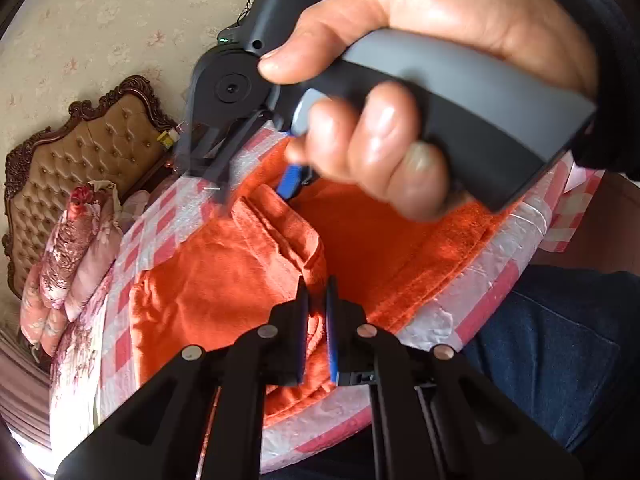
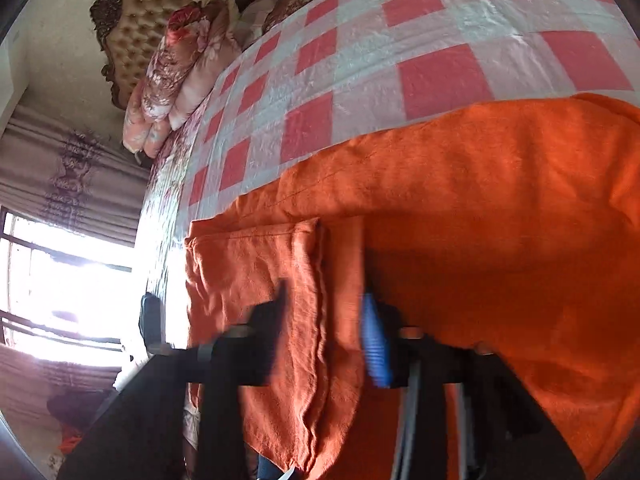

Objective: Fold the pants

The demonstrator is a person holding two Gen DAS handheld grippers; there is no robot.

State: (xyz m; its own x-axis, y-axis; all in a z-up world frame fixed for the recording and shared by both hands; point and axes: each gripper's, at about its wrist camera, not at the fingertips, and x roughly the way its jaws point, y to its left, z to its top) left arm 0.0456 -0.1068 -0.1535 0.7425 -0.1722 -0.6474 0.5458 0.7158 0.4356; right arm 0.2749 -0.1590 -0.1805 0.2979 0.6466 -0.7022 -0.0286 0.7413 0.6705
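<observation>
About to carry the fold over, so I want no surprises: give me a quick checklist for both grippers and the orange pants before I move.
1. Left gripper pinching the orange pants: ok, jaws nearly together on a bunched fold.
2. Right gripper closed on fabric: not ok, jaws stand apart around a folded edge.
3. Pants lying on the checkered cover: ok, though one edge sits near the bed's side.
4. Right hand and its gripper clear of the left: ok, apart.
5. Landing area on cover free: ok.
6. Layers aligned underneath: cannot tell, hidden and blurred.
</observation>
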